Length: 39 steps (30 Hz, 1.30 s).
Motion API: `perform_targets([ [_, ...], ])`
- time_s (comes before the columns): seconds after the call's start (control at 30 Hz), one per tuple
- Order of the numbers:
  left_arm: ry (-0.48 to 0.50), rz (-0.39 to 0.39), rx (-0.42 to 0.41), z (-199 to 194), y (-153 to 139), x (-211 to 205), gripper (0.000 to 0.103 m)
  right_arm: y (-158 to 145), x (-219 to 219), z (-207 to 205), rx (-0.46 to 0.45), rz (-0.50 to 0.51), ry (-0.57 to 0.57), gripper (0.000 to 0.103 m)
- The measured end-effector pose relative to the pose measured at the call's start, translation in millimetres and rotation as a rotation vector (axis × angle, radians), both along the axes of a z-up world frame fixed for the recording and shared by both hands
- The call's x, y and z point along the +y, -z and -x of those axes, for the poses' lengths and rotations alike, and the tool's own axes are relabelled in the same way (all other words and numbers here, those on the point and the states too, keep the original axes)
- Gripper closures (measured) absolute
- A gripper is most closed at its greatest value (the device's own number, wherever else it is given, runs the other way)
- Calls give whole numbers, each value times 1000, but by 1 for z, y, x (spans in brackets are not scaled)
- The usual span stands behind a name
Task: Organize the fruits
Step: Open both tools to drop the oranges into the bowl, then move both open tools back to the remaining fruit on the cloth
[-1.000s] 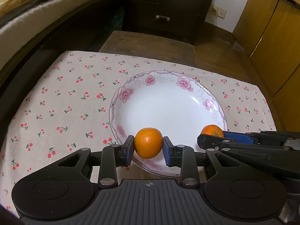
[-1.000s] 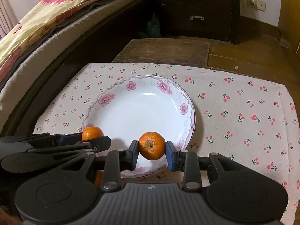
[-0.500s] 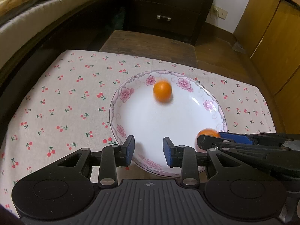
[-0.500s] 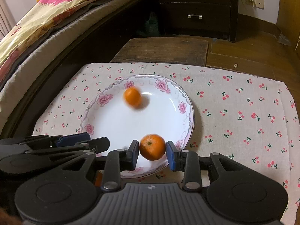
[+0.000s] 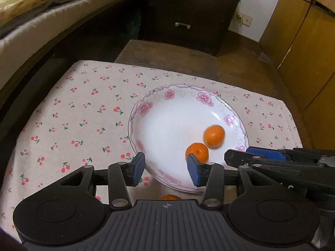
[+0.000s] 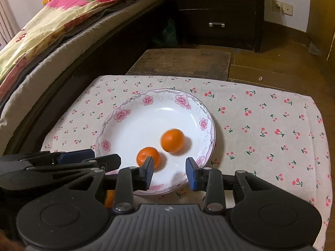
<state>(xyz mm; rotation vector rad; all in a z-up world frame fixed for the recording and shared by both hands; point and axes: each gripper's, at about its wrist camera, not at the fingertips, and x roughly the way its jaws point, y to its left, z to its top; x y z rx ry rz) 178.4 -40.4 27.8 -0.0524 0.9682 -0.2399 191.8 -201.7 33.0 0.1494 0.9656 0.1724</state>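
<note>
A white plate with pink flowers [image 5: 146,108] [image 6: 123,113] sits on the cherry-print cloth. Two oranges lie in it: one blurred with motion [image 5: 214,136] [image 6: 172,140], one nearer the front rim [image 5: 197,151] [image 6: 147,156]. My left gripper [image 5: 165,170] is open and empty over the plate's near rim. My right gripper [image 6: 170,172] is open and empty over the near rim too; its fingers show in the left wrist view [image 5: 251,159]. A third orange [image 5: 170,197] [image 6: 109,198] peeks out on the cloth under the grippers, mostly hidden.
The cherry-print cloth [image 5: 79,113] [image 6: 268,129] covers a small table. A wooden stool [image 5: 167,56] stands behind it, a dark drawer chest [image 5: 188,14] further back, a bed [image 6: 52,31] on the left, a wooden cabinet [image 5: 303,52] on the right.
Both grippers opened and let go of their oranges. The left one's orange rolled across the plate to the right; the right one's orange dropped into the plate near the front rim.
</note>
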Motion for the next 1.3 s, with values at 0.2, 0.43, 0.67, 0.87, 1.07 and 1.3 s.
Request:
perform_targets([
  [0.2, 8, 7, -18, 14, -9, 8, 42, -10, 3, 15, -10, 3, 1, 65],
  [0.43, 11, 20, -13, 34, -15, 23, 42, -12, 14, 41, -4, -12, -19, 63],
  [0.67, -4, 27, 12, 56, -12, 41, 42, -11, 27, 65, 16, -10, -46, 62],
  [0.87, -19, 46, 58, 70, -3, 52, 42, -12, 33, 82, 25, -22, -58, 62],
  [1.07, -12, 61, 90, 81, 3, 51, 42, -10, 38, 90, 42, -22, -68, 62],
  [1.3, -19, 30, 145, 83, 20, 47, 42, -9, 38, 94, 51, -23, -76, 61],
])
